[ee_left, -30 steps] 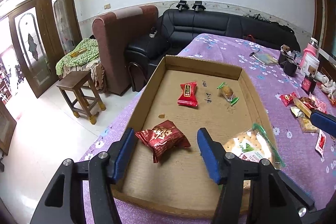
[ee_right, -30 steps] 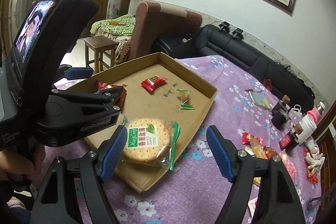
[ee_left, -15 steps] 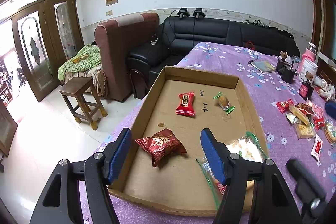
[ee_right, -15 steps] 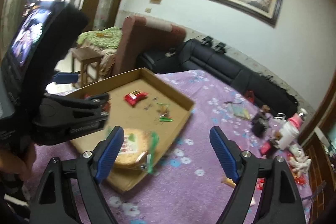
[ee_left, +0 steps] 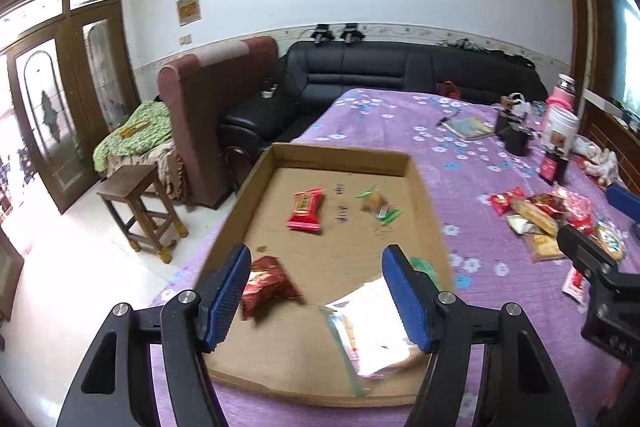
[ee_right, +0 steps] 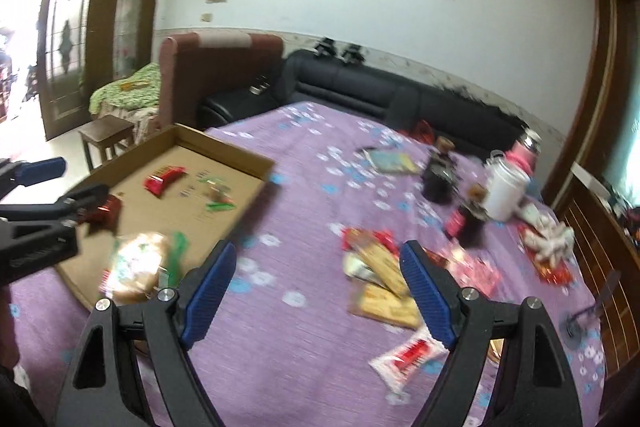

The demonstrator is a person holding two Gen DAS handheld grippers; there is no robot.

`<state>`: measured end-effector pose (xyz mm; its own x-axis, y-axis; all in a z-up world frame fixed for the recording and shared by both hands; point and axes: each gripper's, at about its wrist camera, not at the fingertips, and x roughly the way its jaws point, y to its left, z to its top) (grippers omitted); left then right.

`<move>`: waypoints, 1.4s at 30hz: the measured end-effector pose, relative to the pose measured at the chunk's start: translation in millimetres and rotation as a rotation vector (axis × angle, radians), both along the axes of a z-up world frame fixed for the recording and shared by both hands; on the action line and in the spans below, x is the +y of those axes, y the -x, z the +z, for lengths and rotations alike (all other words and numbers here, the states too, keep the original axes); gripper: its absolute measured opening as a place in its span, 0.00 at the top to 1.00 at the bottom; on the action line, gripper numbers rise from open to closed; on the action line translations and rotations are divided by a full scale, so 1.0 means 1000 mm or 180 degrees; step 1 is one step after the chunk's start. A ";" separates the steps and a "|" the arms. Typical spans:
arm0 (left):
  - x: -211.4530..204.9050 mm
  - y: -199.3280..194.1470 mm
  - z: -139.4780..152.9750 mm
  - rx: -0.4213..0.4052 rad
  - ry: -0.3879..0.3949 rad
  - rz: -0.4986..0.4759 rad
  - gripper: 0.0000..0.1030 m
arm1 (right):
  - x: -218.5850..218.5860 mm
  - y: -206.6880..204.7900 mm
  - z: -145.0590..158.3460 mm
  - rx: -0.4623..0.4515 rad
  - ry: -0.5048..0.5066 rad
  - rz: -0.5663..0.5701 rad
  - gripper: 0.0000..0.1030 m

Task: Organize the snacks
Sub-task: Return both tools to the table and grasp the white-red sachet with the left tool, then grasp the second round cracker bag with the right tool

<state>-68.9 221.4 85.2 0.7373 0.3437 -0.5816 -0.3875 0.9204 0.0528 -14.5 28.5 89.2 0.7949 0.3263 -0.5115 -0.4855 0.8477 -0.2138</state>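
Observation:
A shallow cardboard tray (ee_left: 248,187) (ee_right: 256,163) lies on the purple flowered table. In it are a dark red foil packet (ee_left: 268,285) (ee_right: 106,211), a red wrapped snack (ee_left: 306,209) (ee_right: 164,179), a green-ended candy (ee_left: 376,205) (ee_right: 218,197) and a round cracker pack (ee_left: 374,335) (ee_right: 138,267) at the near right corner. My left gripper (ee_left: 316,301) hovers open over the tray's near end, nothing between its pads. My right gripper (ee_right: 318,297) is open over the cloth, facing a pile of loose snacks (ee_right: 378,277) (ee_left: 536,215); a red-and-white sachet (ee_right: 408,355) lies nearer.
A dark cup (ee_right: 438,179), a white tub (ee_right: 506,193), a pink bottle (ee_right: 528,147) and a booklet (ee_right: 390,161) stand at the table's far right. A black sofa (ee_left: 400,75), a brown armchair (ee_left: 216,95) and a wooden stool (ee_left: 140,203) lie beyond the table's edge.
My right gripper let the cracker pack rest in the tray, then swung right toward the snack pile. My left gripper drew back from the dark red packet and rose a little.

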 end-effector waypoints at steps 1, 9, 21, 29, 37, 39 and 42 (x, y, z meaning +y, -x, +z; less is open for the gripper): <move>-0.004 -0.001 0.001 0.0000 -0.0002 -0.0034 0.30 | -0.012 -0.005 -0.002 0.0045 -0.0014 -0.0043 0.19; -0.063 -0.023 0.004 0.0141 0.0140 -0.0593 0.30 | -0.124 -0.050 -0.009 0.0444 -0.0461 -0.0529 0.22; -0.190 -0.095 -0.035 0.0853 0.0699 -0.1812 0.31 | -0.246 -0.098 -0.028 0.0906 -0.1401 -0.1150 0.42; -0.242 -0.133 -0.068 0.1173 0.0483 -0.1981 0.46 | -0.274 -0.114 -0.042 0.1121 -0.1656 -0.1403 0.42; -0.234 -0.131 -0.076 0.0908 0.0431 -0.1749 0.70 | -0.268 -0.126 -0.056 0.1217 -0.1421 -0.1401 0.19; -0.223 -0.130 -0.076 0.0859 0.0534 -0.1739 0.70 | -0.252 -0.135 -0.068 0.1381 -0.1165 -0.1272 0.14; -0.211 -0.131 -0.075 0.0784 0.0615 -0.1704 0.70 | -0.235 -0.137 -0.078 0.1450 -0.0864 -0.1181 0.14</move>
